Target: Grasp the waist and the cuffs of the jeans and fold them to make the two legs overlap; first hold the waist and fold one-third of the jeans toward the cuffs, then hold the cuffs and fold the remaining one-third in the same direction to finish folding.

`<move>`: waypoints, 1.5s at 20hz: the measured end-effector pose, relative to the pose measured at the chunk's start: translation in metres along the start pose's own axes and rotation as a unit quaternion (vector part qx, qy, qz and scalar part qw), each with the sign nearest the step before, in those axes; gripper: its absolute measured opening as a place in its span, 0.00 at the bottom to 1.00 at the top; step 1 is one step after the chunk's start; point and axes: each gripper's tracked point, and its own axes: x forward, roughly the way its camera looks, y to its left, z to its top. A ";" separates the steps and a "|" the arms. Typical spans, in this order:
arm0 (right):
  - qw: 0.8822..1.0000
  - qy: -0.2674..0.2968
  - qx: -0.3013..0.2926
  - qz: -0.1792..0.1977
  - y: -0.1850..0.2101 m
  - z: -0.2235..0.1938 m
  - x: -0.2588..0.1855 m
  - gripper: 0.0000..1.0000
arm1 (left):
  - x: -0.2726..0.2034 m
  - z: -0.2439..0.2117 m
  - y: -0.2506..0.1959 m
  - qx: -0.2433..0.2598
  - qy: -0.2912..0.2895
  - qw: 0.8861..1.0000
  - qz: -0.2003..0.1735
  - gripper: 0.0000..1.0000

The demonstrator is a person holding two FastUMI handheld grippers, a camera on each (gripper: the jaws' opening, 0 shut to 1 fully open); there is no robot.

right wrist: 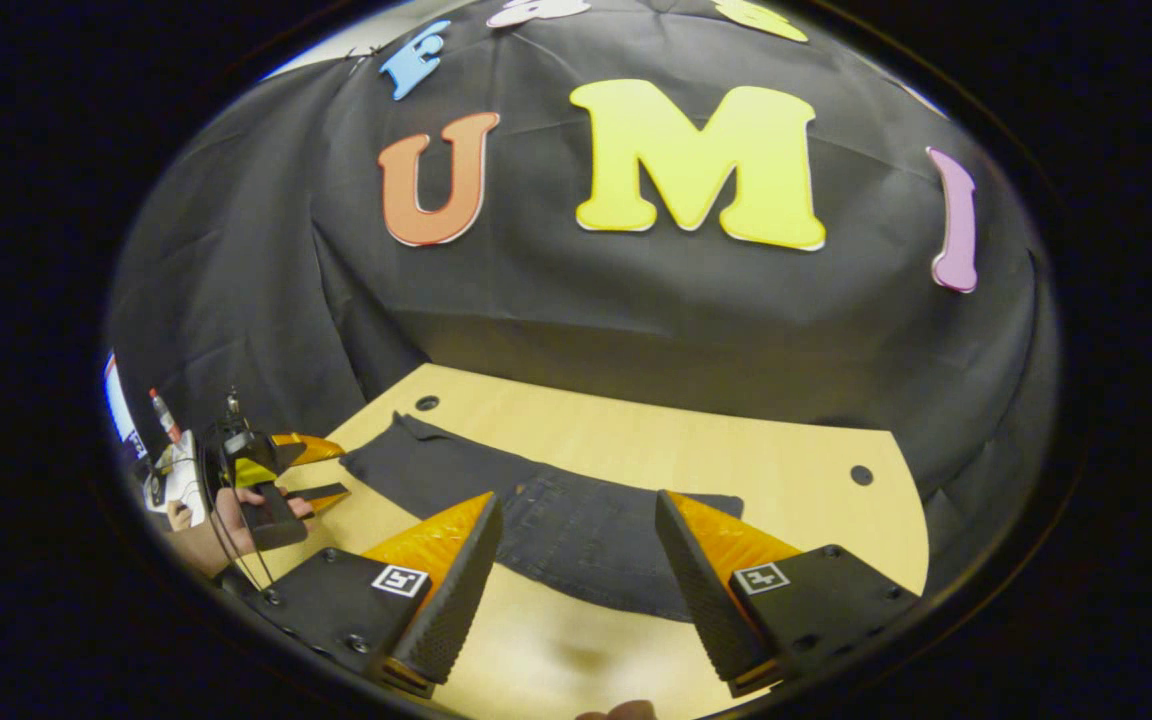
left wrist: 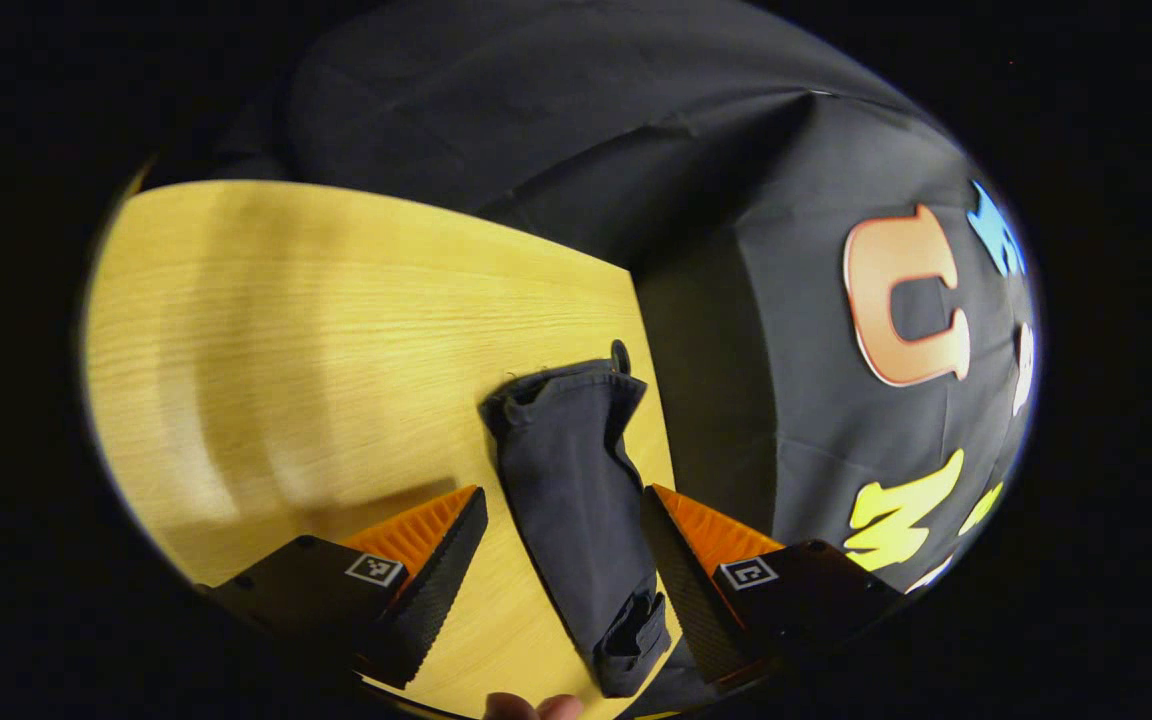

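In the left gripper view, the left gripper (left wrist: 564, 545) has its fingers spread wide and holds nothing. The jeans (left wrist: 576, 500) lie flat on the table (left wrist: 286, 340) in the gap between the fingers, running from the near edge away to the cuffs (left wrist: 561, 390), which sit beyond the fingertips near the table's far edge.

In the right gripper view, the right gripper (right wrist: 578, 545) is also spread wide with nothing between the fingers. Just past the fingertips the jeans (right wrist: 576, 530) lie across the table (right wrist: 736, 450), stretching off beyond the left finger. Farther that way, a hand (right wrist: 211, 530) holds the left gripper (right wrist: 306, 470) beside the jeans' end.
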 end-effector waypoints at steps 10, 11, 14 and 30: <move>0.998 0.028 0.026 -0.041 -0.041 -0.035 -0.032 0.95 | 0.043 0.010 -0.021 -0.007 0.000 0.999 -0.042 0.98; 0.998 0.029 0.028 -0.042 -0.043 -0.037 -0.034 0.95 | 0.045 0.011 -0.020 -0.006 -0.002 0.999 -0.043 0.98; 0.998 0.036 0.034 -0.045 -0.047 -0.042 -0.037 0.95 | 0.056 0.011 -0.014 -0.015 -0.004 0.999 -0.049 0.93; 0.995 0.020 0.077 -0.064 -0.065 -0.040 -0.063 0.92 | 0.043 0.007 -0.056 0.063 0.000 0.995 -0.071 0.11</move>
